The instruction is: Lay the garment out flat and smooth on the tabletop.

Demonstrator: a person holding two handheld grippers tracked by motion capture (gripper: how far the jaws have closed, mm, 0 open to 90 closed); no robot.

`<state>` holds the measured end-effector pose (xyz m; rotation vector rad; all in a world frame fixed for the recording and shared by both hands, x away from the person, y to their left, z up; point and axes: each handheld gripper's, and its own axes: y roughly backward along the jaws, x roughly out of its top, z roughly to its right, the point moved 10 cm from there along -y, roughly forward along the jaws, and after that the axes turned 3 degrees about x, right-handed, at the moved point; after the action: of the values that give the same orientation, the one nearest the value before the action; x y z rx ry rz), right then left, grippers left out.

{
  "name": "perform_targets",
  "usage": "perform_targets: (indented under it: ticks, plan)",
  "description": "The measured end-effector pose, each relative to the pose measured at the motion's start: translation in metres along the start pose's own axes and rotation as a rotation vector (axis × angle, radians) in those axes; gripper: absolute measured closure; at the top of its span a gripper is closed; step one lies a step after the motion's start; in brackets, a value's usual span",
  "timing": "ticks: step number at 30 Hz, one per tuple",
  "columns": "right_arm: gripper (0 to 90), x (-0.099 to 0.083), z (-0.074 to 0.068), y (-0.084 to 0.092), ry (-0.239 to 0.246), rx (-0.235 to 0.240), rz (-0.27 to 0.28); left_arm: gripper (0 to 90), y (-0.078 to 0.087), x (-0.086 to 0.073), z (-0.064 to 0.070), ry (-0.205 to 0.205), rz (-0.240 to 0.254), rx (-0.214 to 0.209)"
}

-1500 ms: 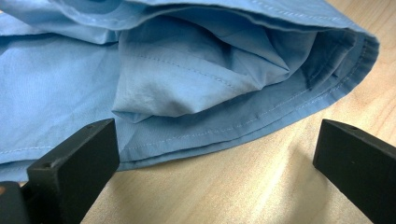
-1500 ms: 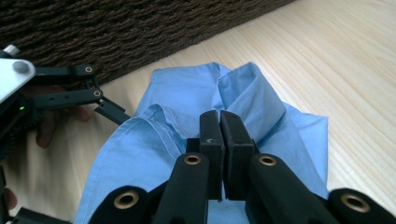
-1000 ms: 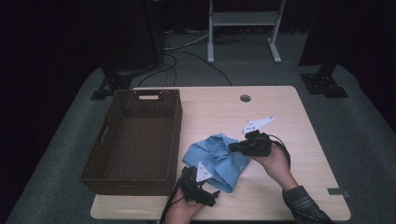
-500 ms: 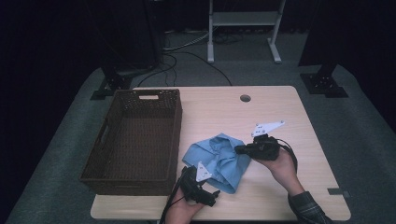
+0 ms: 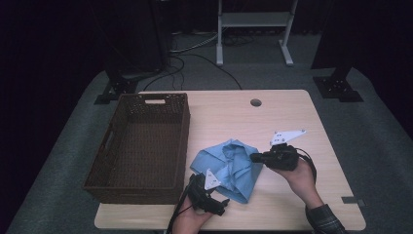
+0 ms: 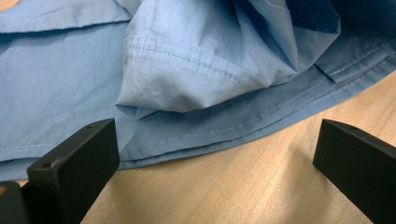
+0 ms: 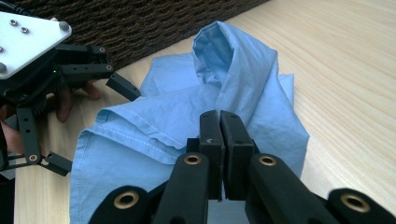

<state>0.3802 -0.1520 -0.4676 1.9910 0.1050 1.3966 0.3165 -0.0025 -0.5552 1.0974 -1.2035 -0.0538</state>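
A crumpled blue cloth (image 5: 228, 168) lies on the wooden table (image 5: 287, 112) just right of the basket. My right gripper (image 5: 253, 157) comes in from the right with its jaws pressed together. In the right gripper view a stitched hem and a raised fold of the cloth (image 7: 233, 70) both run into the tips of my right gripper (image 7: 219, 122). My left gripper (image 5: 220, 204) rests at the cloth's near edge, open. In the left gripper view the left gripper (image 6: 215, 140) has wide jaws, with the cloth's hem (image 6: 196, 79) and bare table between them.
A dark brown wicker basket (image 5: 141, 183) stands on the left part of the table, beside the cloth. A round cable hole (image 5: 255, 103) sits near the far edge. Bare wood lies to the right and behind the cloth.
My right gripper has drawn a little to the right and toward the near edge, jaws still pressed together. The left gripper has stayed in place.
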Motion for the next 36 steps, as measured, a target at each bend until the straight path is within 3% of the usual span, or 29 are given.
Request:
perform_targets:
  ticks: [14,36]
  plan:
    - [89.0,-0.001,0.003,0.02,-0.001,-0.025,0.036,0.0,0.0,0.0,0.001,-0.002,0.002,-0.006]
    - [89.0,-0.01,0.021,0.053,-0.051,-0.088,0.081,0.0,0.006,0.001,0.002,-0.002,0.043,-0.047]
